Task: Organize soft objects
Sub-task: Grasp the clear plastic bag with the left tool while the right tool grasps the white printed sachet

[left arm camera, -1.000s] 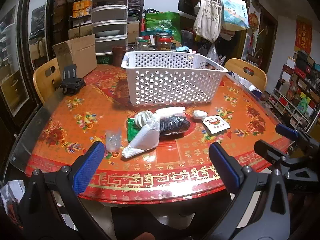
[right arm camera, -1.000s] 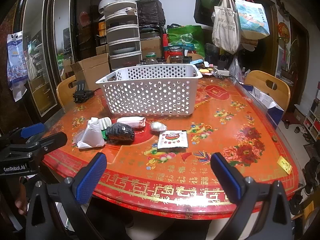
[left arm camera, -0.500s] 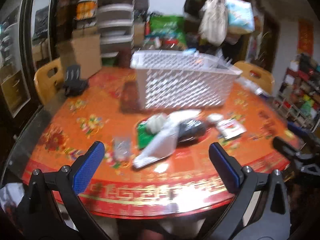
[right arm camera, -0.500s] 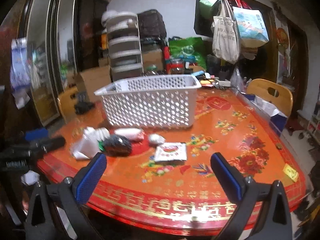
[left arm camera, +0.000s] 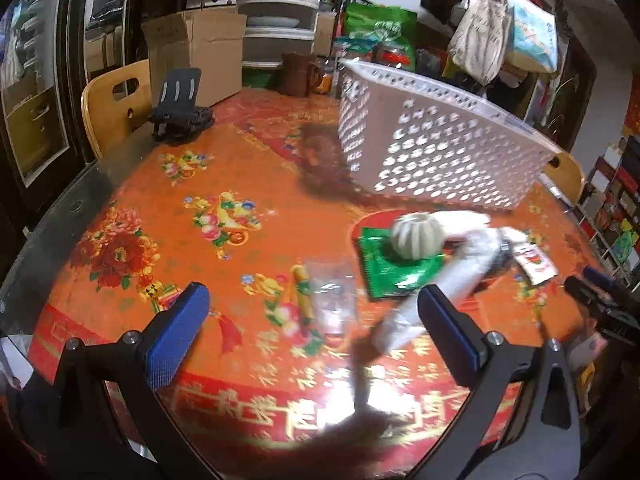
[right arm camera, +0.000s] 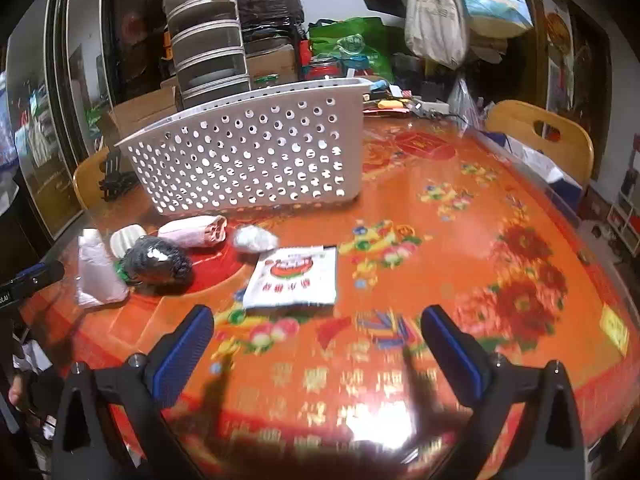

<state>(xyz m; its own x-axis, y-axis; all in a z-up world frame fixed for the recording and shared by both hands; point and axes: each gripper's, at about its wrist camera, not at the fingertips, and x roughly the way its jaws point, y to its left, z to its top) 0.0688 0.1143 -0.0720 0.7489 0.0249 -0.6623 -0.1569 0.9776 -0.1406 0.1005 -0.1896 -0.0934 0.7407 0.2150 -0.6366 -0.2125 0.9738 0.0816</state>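
Nothing is seen to be put away yet, so the job looks to be right at its start. All the soft things are seen lying on the red flowery table (right arm camera: 500, 216), in a little bunch just in front of the white basket with holes (right arm camera: 256, 160). What is inside the basket cannot be seen.

The bunch is made up of a white plastic bag (right arm camera: 96, 272), a pale ribbed round thing (left arm camera: 416, 236) resting on a green packet (left arm camera: 396, 272), a dark crinkly bundle (right arm camera: 158, 260), a pink rolled cloth (right arm camera: 196, 230), a small white wad (right arm camera: 254, 238) and a flat white sachet with a red picture (right arm camera: 294, 276). A clear plastic cup (left arm camera: 332, 296) is seen near the green packet.

The left gripper (left arm camera: 308, 332) is held wide apart, with nothing between its blue pads, low over the table by the cup. The right gripper (right arm camera: 316, 348) is spread wide too and holds nothing; it is held just short of the sachet.

Every soft thing is likely left to be lifted into the basket. The pictures are blurry.
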